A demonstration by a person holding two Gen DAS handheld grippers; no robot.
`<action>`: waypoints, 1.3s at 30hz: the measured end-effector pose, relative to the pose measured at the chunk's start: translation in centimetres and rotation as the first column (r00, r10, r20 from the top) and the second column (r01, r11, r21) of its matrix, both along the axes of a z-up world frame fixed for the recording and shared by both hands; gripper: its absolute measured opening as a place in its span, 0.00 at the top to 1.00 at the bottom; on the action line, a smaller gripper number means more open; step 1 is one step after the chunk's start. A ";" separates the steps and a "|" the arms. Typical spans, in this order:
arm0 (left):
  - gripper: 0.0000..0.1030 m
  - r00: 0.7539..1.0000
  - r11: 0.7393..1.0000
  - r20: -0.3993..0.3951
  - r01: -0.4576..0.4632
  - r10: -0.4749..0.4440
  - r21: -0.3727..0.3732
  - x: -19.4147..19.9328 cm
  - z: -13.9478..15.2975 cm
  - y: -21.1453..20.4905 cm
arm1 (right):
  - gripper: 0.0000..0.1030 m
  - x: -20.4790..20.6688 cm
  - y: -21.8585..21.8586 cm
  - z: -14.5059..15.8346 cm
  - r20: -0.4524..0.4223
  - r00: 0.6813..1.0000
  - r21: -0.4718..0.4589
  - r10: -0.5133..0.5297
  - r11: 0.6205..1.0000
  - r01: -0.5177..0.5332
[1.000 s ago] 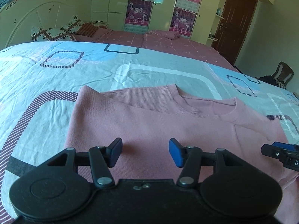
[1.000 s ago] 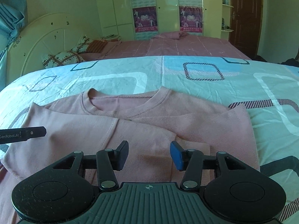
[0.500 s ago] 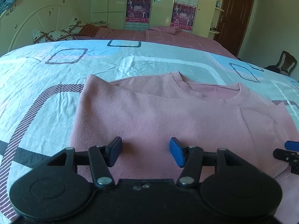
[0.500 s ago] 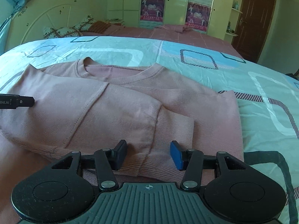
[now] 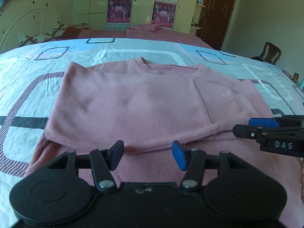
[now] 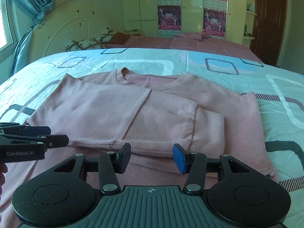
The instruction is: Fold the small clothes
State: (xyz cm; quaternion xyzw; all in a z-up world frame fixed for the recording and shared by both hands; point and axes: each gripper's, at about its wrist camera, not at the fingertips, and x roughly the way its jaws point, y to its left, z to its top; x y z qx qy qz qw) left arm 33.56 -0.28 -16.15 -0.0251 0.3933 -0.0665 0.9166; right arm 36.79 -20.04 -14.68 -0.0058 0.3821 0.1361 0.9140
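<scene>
A pink sweatshirt (image 5: 133,104) lies flat on the bed, collar away from me, with a sleeve folded across its front. It also shows in the right wrist view (image 6: 161,117). My left gripper (image 5: 147,155) is open and empty, above the garment's near part, just short of the folded sleeve's lower edge. My right gripper (image 6: 152,157) is open and empty, over the near edge of the folded sleeve and its cuff (image 6: 209,133). Each gripper shows from the side in the other's view, the right one (image 5: 266,131) and the left one (image 6: 34,138).
The bedsheet (image 5: 38,87) is light blue with square patterns. Pillows (image 6: 85,43) and a white headboard (image 6: 62,24) are at the far left. A pink cover (image 5: 161,32) lies beyond, before wardrobes with posters. A door (image 5: 218,13) and chair (image 5: 271,51) are at the right.
Both grippers have pulled back toward me, away from the collar, so more of the sweatshirt shows, down to the sleeve's lower edge. Both have stayed open.
</scene>
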 end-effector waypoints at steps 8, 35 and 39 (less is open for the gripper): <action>0.47 1.000 1.000 -0.021 -0.015 0.015 0.027 -0.9 -1.5 0.0 | 0.57 -2.0 -0.1 -2.1 -0.078 0.996 -0.011 0.037 0.999 -0.038; 0.47 0.993 0.992 -0.031 -0.111 0.113 0.061 -10.0 0.1 1.6 | 0.57 -11.2 -1.1 -0.5 -0.042 0.997 0.043 0.064 0.997 -0.063; 0.46 0.997 0.995 -0.022 -0.070 0.072 0.071 -11.1 -0.9 2.0 | 0.57 -12.8 -0.2 -1.4 -0.083 0.996 0.024 0.032 0.999 -0.030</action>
